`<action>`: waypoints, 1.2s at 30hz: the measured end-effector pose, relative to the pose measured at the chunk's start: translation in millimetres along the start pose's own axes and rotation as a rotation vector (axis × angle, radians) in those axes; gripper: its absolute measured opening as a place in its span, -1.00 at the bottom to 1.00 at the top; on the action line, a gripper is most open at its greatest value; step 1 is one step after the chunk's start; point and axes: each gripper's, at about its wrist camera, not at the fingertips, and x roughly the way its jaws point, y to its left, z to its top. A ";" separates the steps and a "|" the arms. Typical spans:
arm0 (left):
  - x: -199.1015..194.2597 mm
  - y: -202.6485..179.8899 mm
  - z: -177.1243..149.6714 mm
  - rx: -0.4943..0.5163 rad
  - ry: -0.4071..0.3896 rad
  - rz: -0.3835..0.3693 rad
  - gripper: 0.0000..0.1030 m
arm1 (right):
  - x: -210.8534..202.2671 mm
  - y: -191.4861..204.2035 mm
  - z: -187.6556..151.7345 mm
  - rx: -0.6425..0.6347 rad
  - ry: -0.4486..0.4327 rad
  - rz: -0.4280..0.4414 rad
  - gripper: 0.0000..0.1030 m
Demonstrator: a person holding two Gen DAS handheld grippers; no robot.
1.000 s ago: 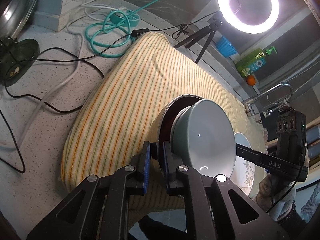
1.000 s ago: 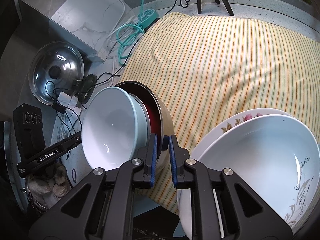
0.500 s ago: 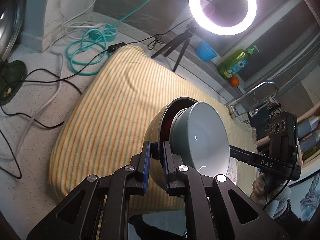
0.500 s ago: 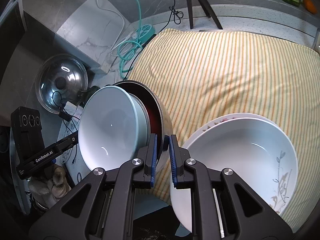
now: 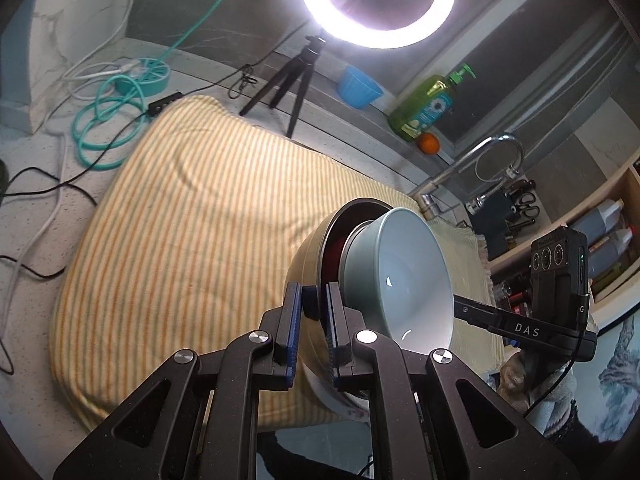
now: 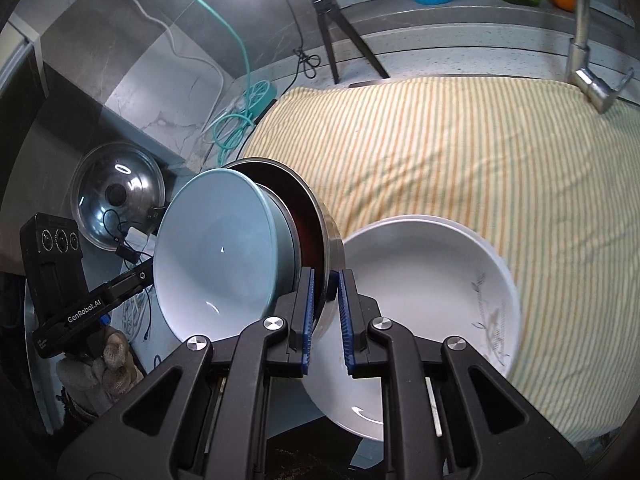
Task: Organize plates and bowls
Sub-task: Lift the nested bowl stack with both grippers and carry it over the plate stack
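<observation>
My left gripper (image 5: 313,312) is shut on the rim of a steel bowl (image 5: 310,264) with a dark red inside. A pale blue bowl (image 5: 408,276) sits nested in it. My right gripper (image 6: 325,300) is shut on the opposite rim of the same steel bowl (image 6: 332,236), with the blue bowl (image 6: 216,256) to its left. Both hold the nested bowls tilted above the striped yellow cloth (image 5: 192,232). A large white bowl with a leaf print (image 6: 424,304) rests on a plate on the cloth (image 6: 460,140), below and right of the right gripper.
A ring light on a tripod (image 5: 376,4), a blue cup (image 5: 358,88), a green soap bottle (image 5: 428,104) and an orange (image 5: 429,143) stand at the back. A faucet (image 6: 584,40) is at the back right. Cables (image 5: 108,124) and a steel lid (image 6: 118,196) lie to the left.
Both grippers have lifted the nested bowls higher off the cloth and tilted up, so more of the back counter and ring light shows. The white bowl stays on the cloth.
</observation>
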 end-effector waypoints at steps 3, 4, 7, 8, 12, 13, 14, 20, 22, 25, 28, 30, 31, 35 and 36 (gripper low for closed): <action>8.8 -11.3 -1.5 0.016 0.019 -0.017 -0.84 | -9.9 -12.3 -5.0 0.019 -0.008 -0.016 -0.74; 11.6 -14.5 -2.3 0.020 0.026 -0.022 -0.84 | -13.4 -17.1 -7.2 0.027 -0.011 -0.022 -0.74; 20.7 -25.0 -5.9 0.032 0.048 -0.036 -0.84 | -20.9 -27.6 -12.1 0.048 -0.016 -0.038 -0.74; 22.0 -28.2 -7.8 0.036 0.053 -0.040 -0.84 | -24.2 -32.3 -14.6 0.055 -0.019 -0.043 -0.74; 32.4 -38.6 -12.8 0.047 0.079 -0.054 -0.84 | -32.8 -46.4 -21.7 0.081 -0.025 -0.056 -0.74; 34.7 -40.2 -13.5 0.049 0.086 -0.056 -0.84 | -34.2 -50.0 -23.3 0.088 -0.026 -0.058 -0.74; 36.8 -41.8 -14.4 0.050 0.092 -0.058 -0.84 | -35.7 -54.2 -25.0 0.096 -0.026 -0.061 -0.74; 47.9 -52.2 -22.2 0.059 0.123 -0.060 -0.84 | -39.6 -68.8 -33.5 0.129 -0.024 -0.070 -0.74; 49.8 -54.2 -24.5 0.059 0.129 -0.058 -0.84 | -39.5 -71.7 -35.3 0.136 -0.022 -0.072 -0.74; 52.1 -55.8 -27.2 0.057 0.138 -0.057 -0.84 | -40.4 -74.4 -38.3 0.140 -0.020 -0.075 -0.74; 54.6 -56.7 -29.5 0.051 0.147 -0.056 -0.84 | -41.0 -77.4 -40.3 0.146 -0.016 -0.074 -0.74; 55.8 -57.1 -31.1 0.048 0.152 -0.054 -0.84 | -41.0 -78.8 -41.4 0.149 -0.013 -0.075 -0.74; 56.5 -57.4 -31.6 0.047 0.155 -0.053 -0.84 | -40.5 -79.3 -41.1 0.150 -0.012 -0.075 -0.74; 59.4 -56.0 -33.5 0.036 0.164 -0.044 -0.84 | -40.1 -81.4 -42.5 0.154 -0.007 -0.069 -0.74; 60.4 -55.7 -33.5 0.033 0.165 -0.042 -0.84 | -39.6 -81.6 -43.4 0.155 -0.006 -0.068 -0.74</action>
